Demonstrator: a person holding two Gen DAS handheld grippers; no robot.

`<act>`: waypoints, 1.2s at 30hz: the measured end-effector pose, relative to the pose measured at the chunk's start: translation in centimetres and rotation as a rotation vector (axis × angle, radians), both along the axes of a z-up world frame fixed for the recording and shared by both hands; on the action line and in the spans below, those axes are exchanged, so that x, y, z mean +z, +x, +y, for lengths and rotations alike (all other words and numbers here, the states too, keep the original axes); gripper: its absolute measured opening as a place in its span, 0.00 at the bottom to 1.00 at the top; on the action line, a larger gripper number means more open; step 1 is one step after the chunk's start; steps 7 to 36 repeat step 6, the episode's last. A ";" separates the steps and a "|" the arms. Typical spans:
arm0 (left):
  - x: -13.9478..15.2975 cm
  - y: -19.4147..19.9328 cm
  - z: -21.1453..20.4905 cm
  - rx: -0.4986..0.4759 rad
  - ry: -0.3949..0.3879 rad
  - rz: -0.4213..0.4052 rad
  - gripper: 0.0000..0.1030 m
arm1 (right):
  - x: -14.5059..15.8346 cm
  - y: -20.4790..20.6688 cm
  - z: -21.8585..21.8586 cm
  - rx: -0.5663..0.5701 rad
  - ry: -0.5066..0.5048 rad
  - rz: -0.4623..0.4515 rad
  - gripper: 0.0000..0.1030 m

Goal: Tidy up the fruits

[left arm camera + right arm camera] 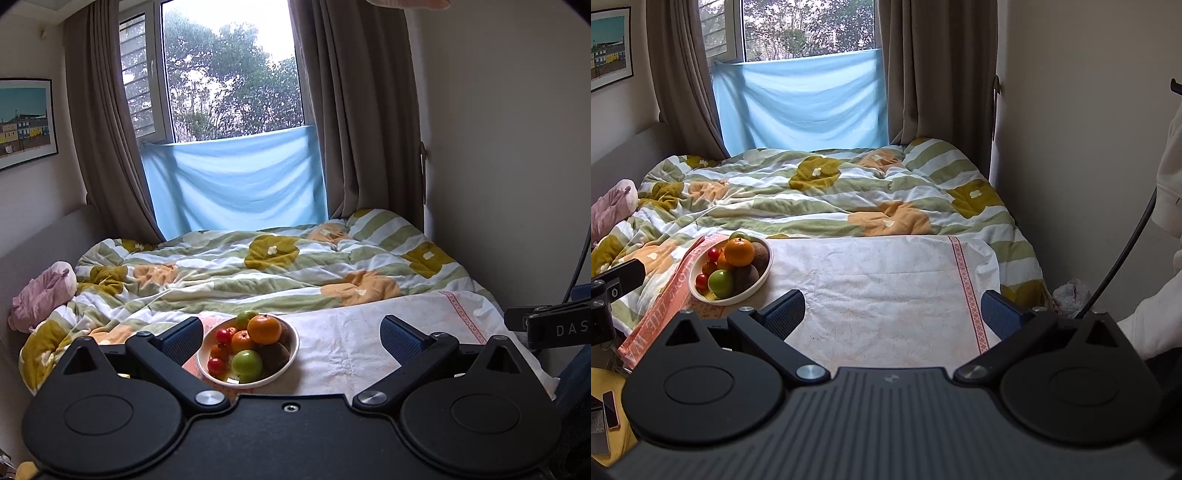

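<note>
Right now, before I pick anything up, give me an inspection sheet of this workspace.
Surface: white cloth with red-patterned edges, spread over the foot of a bed.
Job's things: white bowl on the cloth's left part, heaped with oranges, green apples, small red fruits and dark brown fruits.
Clutter: pink plush toy by the bed's left edge.
Grippers: left gripper and right gripper both empty, jaws wide apart.
Cables: black cable at right.
Surroundings: floral duvet, curtained window, blue sheet, framed picture.
</note>
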State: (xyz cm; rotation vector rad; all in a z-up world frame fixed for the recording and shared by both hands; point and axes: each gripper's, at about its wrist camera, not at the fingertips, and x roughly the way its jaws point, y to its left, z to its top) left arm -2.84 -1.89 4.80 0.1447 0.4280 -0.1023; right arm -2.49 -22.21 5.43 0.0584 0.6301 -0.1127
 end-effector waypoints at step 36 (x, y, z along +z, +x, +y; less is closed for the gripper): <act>-0.3 0.7 0.7 -0.007 -0.049 0.042 1.00 | -0.2 0.3 0.1 0.004 0.004 -0.002 1.00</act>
